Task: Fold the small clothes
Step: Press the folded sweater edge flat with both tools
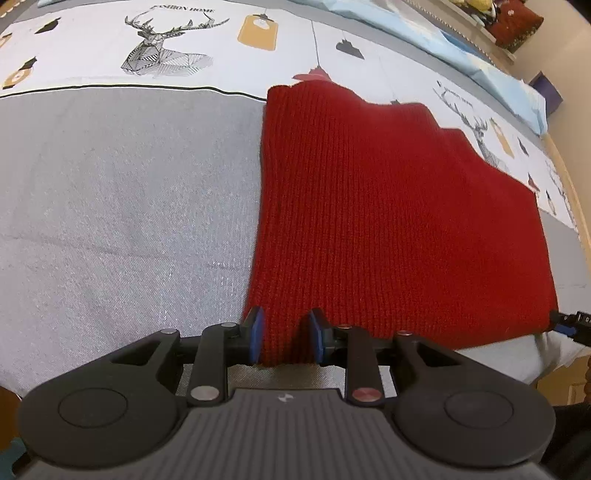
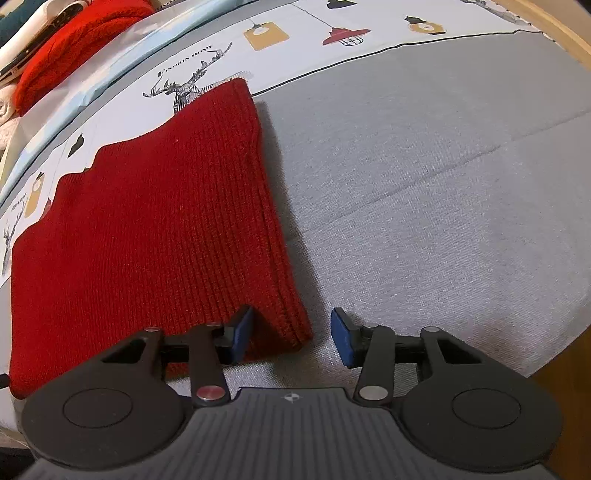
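A red knit garment (image 1: pixel 388 221) lies flat and folded on the grey bed cover; it also shows in the right wrist view (image 2: pixel 147 221). My left gripper (image 1: pixel 286 338) has its blue pads pinching the garment's near-left corner, with a ridge of knit bunched between them. My right gripper (image 2: pixel 291 336) is open, its pads spread around the garment's near-right corner, the left pad resting on the cloth and the right pad over bare cover. The right gripper's tip shows at the far right of the left wrist view (image 1: pixel 570 323).
The grey cover (image 1: pixel 129 221) meets a white printed sheet with deer and lamp patterns (image 1: pixel 166 48) at the back. A pile of red and other clothes (image 2: pixel 66 44) lies at the far left in the right wrist view. The bed's wooden edge (image 2: pixel 554 29) is at the right.
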Demonstrator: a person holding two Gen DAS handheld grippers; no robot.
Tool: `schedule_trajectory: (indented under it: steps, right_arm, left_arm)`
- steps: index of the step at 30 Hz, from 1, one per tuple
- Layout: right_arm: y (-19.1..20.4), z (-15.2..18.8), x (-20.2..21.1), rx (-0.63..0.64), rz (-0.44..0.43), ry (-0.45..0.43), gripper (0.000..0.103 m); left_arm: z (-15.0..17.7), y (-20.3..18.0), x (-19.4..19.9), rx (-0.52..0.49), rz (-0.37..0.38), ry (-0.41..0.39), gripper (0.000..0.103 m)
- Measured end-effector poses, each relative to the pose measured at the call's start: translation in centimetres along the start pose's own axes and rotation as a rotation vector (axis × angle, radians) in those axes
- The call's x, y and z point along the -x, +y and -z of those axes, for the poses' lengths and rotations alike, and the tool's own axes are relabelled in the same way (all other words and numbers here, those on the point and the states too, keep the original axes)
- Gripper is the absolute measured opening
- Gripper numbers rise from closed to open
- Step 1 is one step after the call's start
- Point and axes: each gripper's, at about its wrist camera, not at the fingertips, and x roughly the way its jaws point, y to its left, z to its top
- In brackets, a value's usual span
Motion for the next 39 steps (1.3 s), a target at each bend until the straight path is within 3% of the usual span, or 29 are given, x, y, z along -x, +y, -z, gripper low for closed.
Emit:
schedule_trajectory:
  steps: [3, 6, 8, 9, 10, 11, 14, 17, 19, 22, 24, 27, 28, 29, 31, 34, 37, 39]
  right_arm:
    - [0.1, 0.1, 0.2, -0.001, -0.004, -0.005, 0.044]
    - [0.1, 0.1, 0.2, 0.003, -0.003, -0.005, 0.044]
    - [0.1, 0.1, 0.1, 0.000, -0.005, -0.004, 0.044]
    - [0.0, 0.1, 0.1, 0.001, -0.005, -0.003, 0.044]
    - [0.1, 0.1, 0.1, 0.006, -0.007, -0.003, 0.036]
    - [0.2, 0.1, 0.1, 0.012, -0.018, -0.001, 0.026]
    - [0.6, 0.1, 0.5, 0.042, -0.016, -0.030, 0.015]
    - [0.4, -0.3, 2.3, 0.011, -0.067, -0.127, 0.014]
    - [0.2, -0.5, 3.0, 0.002, -0.084, -0.157, 0.014]
    - [-0.3, -0.2, 1.5, -0.019, -0.030, -0.070, 0.016]
    - [-0.1, -0.1, 0.9, -0.004, 0.007, -0.042, 0.019]
    - [1.3, -0.2, 2.2, 0.079, 0.060, -0.150, 0.024]
    - [1.9, -0.2, 2.8, 0.113, 0.078, -0.198, 0.030]
    - [2.3, -0.1, 3.4, 0.139, 0.078, -0.235, 0.037]
    - [2.4, -0.2, 3.6, 0.134, 0.021, -0.244, 0.039]
    - [2.1, -0.2, 2.2, 0.098, -0.026, -0.155, 0.043]
    - [1.8, 0.4, -0.4, 0.091, 0.047, -0.016, 0.046]
    - [1.5, 0.6, -0.9, 0.078, 0.072, 0.010, 0.050]
  left_arm:
    - [0.0, 0.1, 0.3, 0.006, -0.038, -0.017, 0.046]
    - [0.1, 0.0, 0.0, 0.000, -0.036, 0.005, 0.046]
    - [0.3, -0.2, -0.4, -0.023, -0.032, 0.018, 0.044]
    - [0.3, -0.4, -0.5, -0.035, -0.033, 0.024, 0.035]
    - [0.4, -0.5, -0.6, -0.046, -0.032, 0.028, 0.022]
    - [0.5, -0.6, -0.7, -0.063, -0.043, 0.024, 0.017]
    - [0.6, -0.4, 0.2, -0.051, -0.013, -0.014, 0.014]
    - [0.6, 0.8, 1.6, 0.044, 0.051, -0.061, 0.013]
    - [0.8, 0.9, 1.5, 0.055, 0.042, -0.046, 0.014]
    - [1.0, 0.0, 0.1, -0.004, -0.021, 0.018, 0.018]
    - [0.8, 0.0, 0.2, -0.014, -0.018, 0.007, 0.019]
    - [0.3, 0.5, 1.8, 0.011, 0.015, -0.091, 0.020]
    - [0.2, 0.4, 2.2, 0.010, 0.032, -0.116, 0.020]
    - [0.2, 0.2, 2.5, 0.004, 0.059, -0.130, 0.020]
    - [0.3, -0.5, 2.5, -0.030, 0.121, -0.116, 0.020]
    - [0.7, -1.9, 0.7, -0.100, 0.140, -0.028, 0.023]
    - [1.2, -2.5, -1.6, -0.143, 0.024, 0.064, 0.023]
    - [0.9, -2.5, -1.7, -0.130, 0.028, 0.063, 0.024]
